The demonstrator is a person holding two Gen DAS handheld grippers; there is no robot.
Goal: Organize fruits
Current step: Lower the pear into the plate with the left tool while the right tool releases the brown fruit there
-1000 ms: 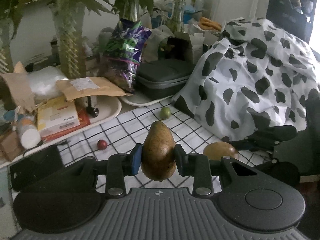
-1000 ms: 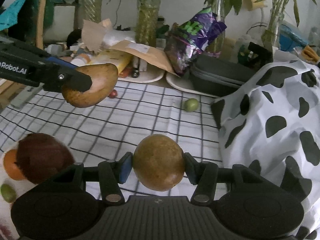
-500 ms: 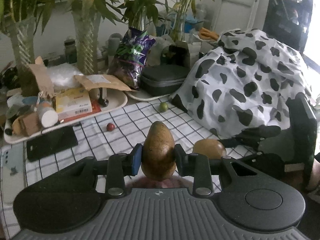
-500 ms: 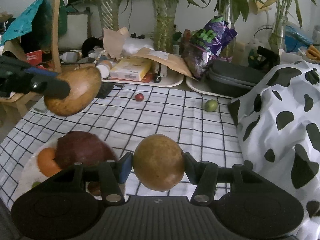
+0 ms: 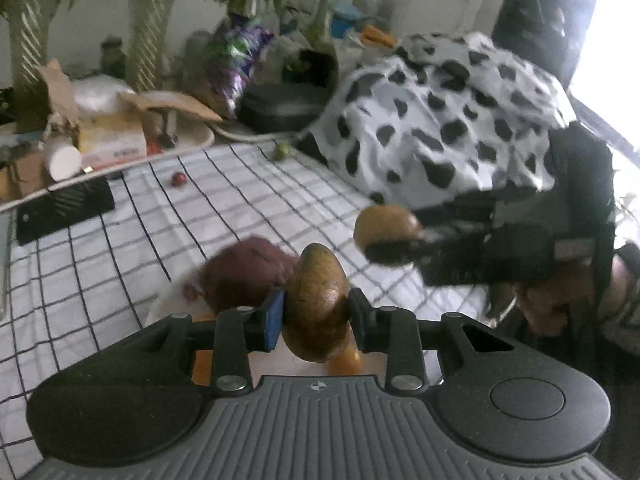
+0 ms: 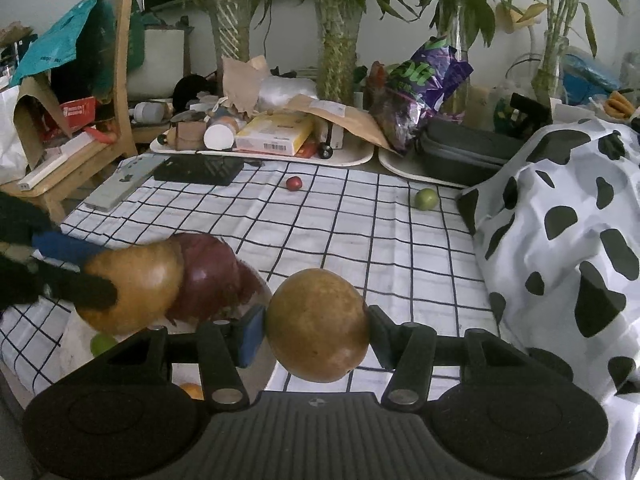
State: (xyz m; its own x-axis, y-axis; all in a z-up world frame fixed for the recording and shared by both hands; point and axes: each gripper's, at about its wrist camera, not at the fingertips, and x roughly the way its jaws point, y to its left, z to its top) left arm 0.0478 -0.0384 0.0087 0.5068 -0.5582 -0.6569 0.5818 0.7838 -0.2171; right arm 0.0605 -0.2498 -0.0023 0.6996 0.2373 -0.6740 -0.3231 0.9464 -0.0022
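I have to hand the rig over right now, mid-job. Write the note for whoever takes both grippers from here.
Left gripper: shut on a long brown pear, held over the plate.
Right gripper: shut on a round brown pear, just right of the plate.
Plate, near left on the checked cloth: already holds a big dark red fruit, an orange fruit and a small green one.
Still loose at the far edge of the cloth: a small red fruit and a small green fruit.
Left to do: set both pears on the plate, then probably fetch the two loose fruits.
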